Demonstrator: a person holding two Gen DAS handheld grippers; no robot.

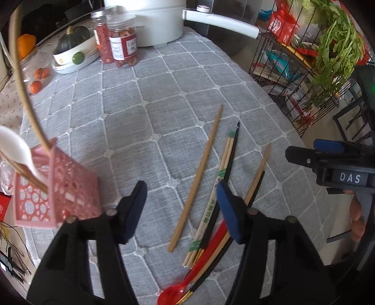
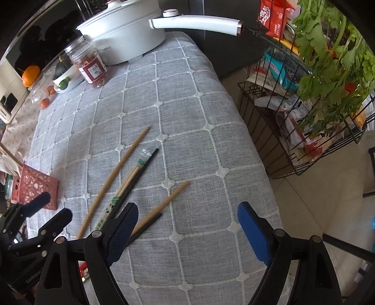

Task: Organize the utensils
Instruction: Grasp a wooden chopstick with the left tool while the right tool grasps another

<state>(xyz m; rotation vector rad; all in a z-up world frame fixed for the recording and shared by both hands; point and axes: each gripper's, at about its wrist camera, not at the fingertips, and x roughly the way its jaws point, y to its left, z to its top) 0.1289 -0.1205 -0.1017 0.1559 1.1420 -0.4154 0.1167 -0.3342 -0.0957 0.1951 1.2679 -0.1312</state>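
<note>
Chopsticks [image 1: 199,178] and red spoon [image 1: 187,279] loose on table [image 1: 140,117], pink basket [image 1: 58,192] just beside. Light, stiff, thin, probably roll; pinch mid-shaft. Left hand-held gripper [image 1: 180,211] part open, empty; right hand-held gripper [image 2: 187,232] wide open, empty.

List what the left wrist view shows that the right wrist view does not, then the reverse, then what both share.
Only the left wrist view: a red plastic spoon lying among the utensils, and a second clear jar of red contents.

Only the right wrist view: the beige tiled floor beside the table.

Both: the grey quilted tablecloth, the loose wooden chopsticks, the green-sleeved chopstick pair, the pink perforated basket, the white long-handled pot, the black wire rack, and both claws, left claw and right claw.
</note>
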